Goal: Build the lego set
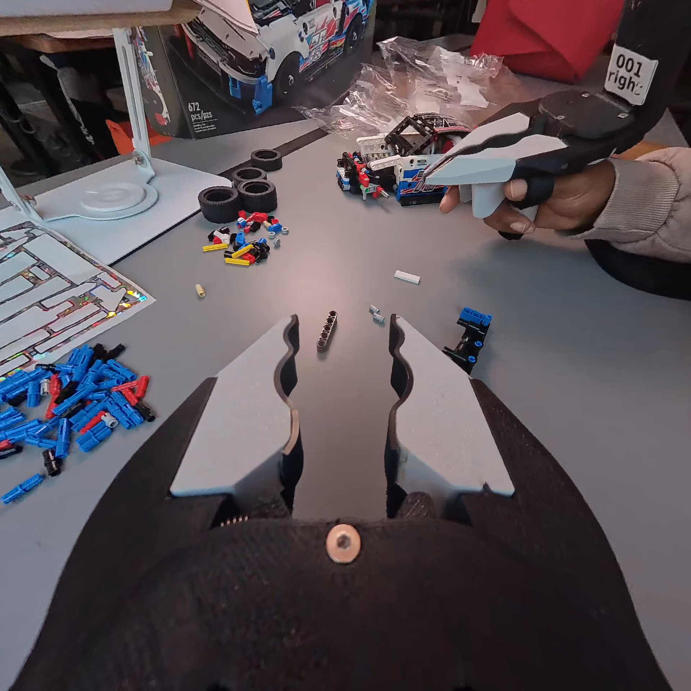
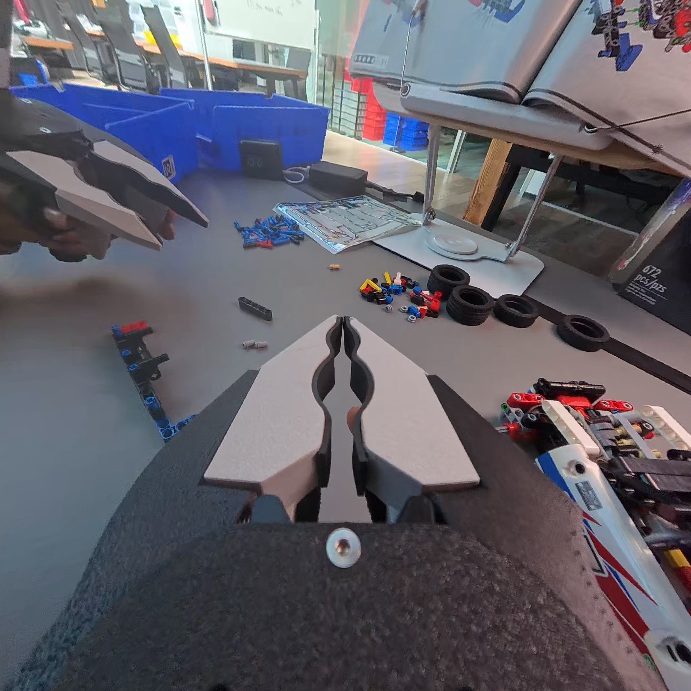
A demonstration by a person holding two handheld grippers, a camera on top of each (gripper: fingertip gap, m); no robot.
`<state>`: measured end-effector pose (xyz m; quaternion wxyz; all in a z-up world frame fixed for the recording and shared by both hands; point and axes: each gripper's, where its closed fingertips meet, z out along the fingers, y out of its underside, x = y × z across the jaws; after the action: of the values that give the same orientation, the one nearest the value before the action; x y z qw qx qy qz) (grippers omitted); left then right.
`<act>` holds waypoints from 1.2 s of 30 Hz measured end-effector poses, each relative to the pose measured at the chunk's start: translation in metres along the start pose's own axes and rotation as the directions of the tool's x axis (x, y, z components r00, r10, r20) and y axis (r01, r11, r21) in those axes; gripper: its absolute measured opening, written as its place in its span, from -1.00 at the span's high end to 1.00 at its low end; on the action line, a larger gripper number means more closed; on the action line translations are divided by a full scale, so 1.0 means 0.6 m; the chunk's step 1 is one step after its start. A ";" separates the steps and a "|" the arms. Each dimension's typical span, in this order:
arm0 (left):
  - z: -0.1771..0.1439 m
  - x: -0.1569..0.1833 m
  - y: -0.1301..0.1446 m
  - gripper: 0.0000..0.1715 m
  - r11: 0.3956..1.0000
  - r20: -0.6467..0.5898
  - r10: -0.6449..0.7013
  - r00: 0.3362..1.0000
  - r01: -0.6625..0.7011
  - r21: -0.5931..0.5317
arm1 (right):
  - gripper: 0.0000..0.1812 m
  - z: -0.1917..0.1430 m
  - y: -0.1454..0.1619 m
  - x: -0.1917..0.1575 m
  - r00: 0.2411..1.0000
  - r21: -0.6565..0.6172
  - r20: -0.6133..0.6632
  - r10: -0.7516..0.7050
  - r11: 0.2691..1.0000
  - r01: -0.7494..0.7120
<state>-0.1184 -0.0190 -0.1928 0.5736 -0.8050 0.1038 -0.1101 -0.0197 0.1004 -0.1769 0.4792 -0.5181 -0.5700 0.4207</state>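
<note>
Over a grey table [image 1: 523, 374] in a workshop lined with blue bins [image 2: 232, 123], the left gripper [image 1: 344, 321] fills the lower half of its own view with jaws spread wide and nothing between them, hovering just short of a black beam [image 1: 326, 331] that lies free on bare tabletop at frame centre. The right gripper [image 2: 343, 318] has its tips pressed together and holds nothing, poised above open surface in its own view; at the upper right of the left wrist view it sits in front of the part-built car [image 1: 392, 168]. At the upper left of that view stand the set's box [image 1: 261, 74] and a white stand [image 1: 123, 194]. Four black tyres [image 1: 239, 194] sit left of centre, blue pins [image 1: 74, 404] are heaped at the left edge, mixed small parts [image 1: 246, 239] lie below the tyres, and a blue-and-black sub-assembly [image 1: 467, 340] rests just right of the left gripper's fingers.
</note>
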 end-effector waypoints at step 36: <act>0.031 -0.010 -0.005 0.93 0.949 0.049 0.254 0.966 -0.239 -0.205 | 0.52 -0.001 0.099 -0.199 0.766 -0.329 0.611 -0.201 0.815 0.477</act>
<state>-0.1185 0.0006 -0.1962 0.5036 -0.8423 0.1924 0.0033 -0.0077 -0.0119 -0.2478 0.2261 -0.3586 -0.8529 0.3047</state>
